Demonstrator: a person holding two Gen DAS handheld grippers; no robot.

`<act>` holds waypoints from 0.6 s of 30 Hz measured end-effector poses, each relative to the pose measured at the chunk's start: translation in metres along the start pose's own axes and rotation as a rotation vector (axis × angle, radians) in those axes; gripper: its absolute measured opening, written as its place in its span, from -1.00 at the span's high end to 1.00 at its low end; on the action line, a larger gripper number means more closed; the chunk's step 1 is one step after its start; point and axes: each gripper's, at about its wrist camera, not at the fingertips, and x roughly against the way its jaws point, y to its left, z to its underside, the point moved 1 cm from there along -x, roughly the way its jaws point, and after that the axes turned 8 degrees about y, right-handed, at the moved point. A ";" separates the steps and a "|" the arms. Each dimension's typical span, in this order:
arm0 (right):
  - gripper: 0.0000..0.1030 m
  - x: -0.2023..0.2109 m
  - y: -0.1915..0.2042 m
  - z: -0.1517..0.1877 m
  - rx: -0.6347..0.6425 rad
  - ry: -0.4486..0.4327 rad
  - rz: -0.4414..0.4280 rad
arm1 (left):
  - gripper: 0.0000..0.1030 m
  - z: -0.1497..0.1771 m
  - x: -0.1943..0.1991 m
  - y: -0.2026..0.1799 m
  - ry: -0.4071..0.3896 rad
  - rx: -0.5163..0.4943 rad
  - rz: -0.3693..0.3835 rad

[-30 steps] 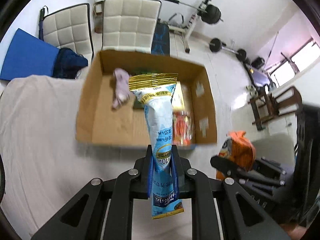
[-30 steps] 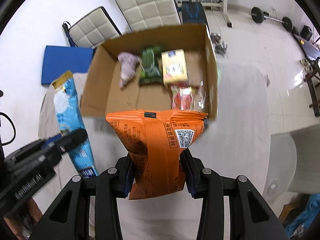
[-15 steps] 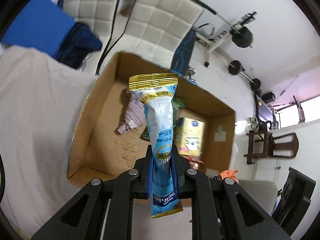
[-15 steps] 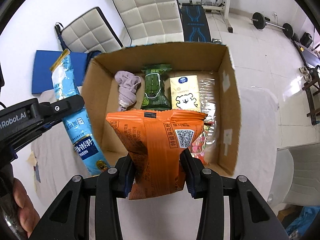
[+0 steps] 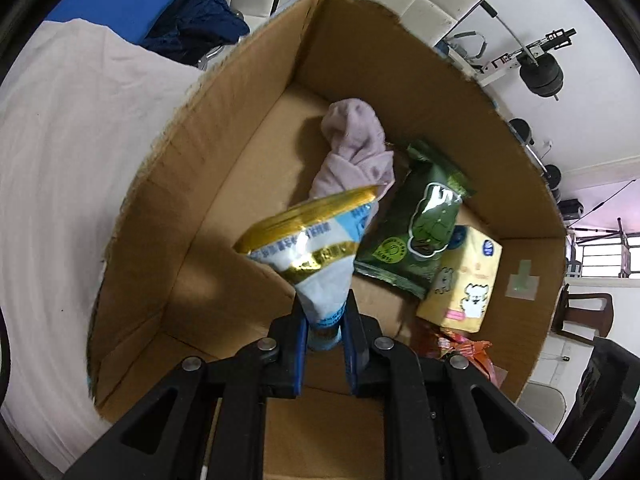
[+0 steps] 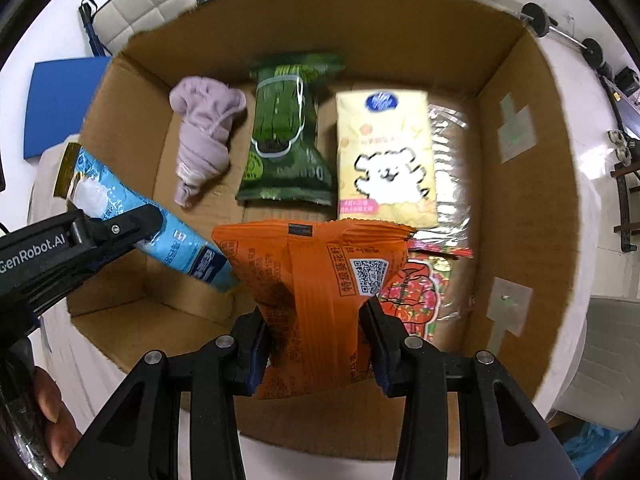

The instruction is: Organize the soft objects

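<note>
My left gripper [image 5: 325,316] is shut on a light-blue and gold pouch [image 5: 316,248] and holds it tilted over the left part of an open cardboard box [image 5: 192,184]. The right wrist view shows that pouch [image 6: 132,216] slanting into the box [image 6: 520,152]. My right gripper [image 6: 316,320] is shut on an orange snack bag [image 6: 312,292], held above the box's near middle. In the box lie a lilac cloth bundle [image 6: 204,132], a green packet [image 6: 288,136], a yellow tissue pack [image 6: 384,160] and a red-patterned bag [image 6: 416,296].
The box sits on a white-covered surface [image 5: 60,168]. White padded chairs [image 6: 140,12], a blue mat [image 6: 56,100] and gym weights [image 5: 540,72] stand beyond it. A clear plastic wrapper [image 6: 452,160] lies along the box's right wall.
Both grippers have moved forward and down over the box, which now fills both views. The blue pouch has tipped to the left in my left gripper and now reaches inside the box.
</note>
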 end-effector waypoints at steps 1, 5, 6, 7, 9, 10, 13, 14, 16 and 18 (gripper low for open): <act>0.14 -0.003 0.000 0.000 0.003 0.006 -0.003 | 0.75 -0.001 -0.003 0.003 0.004 0.000 -0.004; 0.14 -0.016 0.001 -0.002 0.015 0.024 -0.008 | 0.73 -0.002 -0.005 0.004 0.009 -0.003 -0.012; 0.14 -0.018 0.001 -0.003 0.017 0.027 -0.012 | 0.73 -0.002 -0.006 0.004 0.013 -0.004 -0.021; 0.13 -0.020 0.002 -0.003 0.020 0.034 -0.017 | 0.73 -0.002 -0.006 0.004 0.017 -0.005 -0.029; 0.10 -0.027 0.003 -0.005 0.025 0.046 -0.021 | 0.72 -0.001 -0.007 0.005 0.035 -0.002 -0.044; 0.10 -0.027 0.003 -0.005 0.028 0.049 -0.016 | 0.71 0.000 -0.007 0.005 0.043 0.000 -0.055; 0.02 -0.028 0.006 -0.005 0.043 0.049 0.010 | 0.64 0.003 -0.004 0.006 0.046 0.003 -0.075; -0.01 -0.027 0.007 -0.004 0.047 0.045 0.010 | 0.57 0.004 -0.002 0.004 0.039 -0.003 -0.085; -0.08 -0.022 0.011 -0.004 0.048 0.040 0.009 | 0.48 0.007 0.004 0.002 0.027 -0.023 -0.111; -0.24 -0.020 0.013 -0.003 0.048 0.034 0.011 | 0.42 0.010 0.012 0.002 0.015 -0.040 -0.112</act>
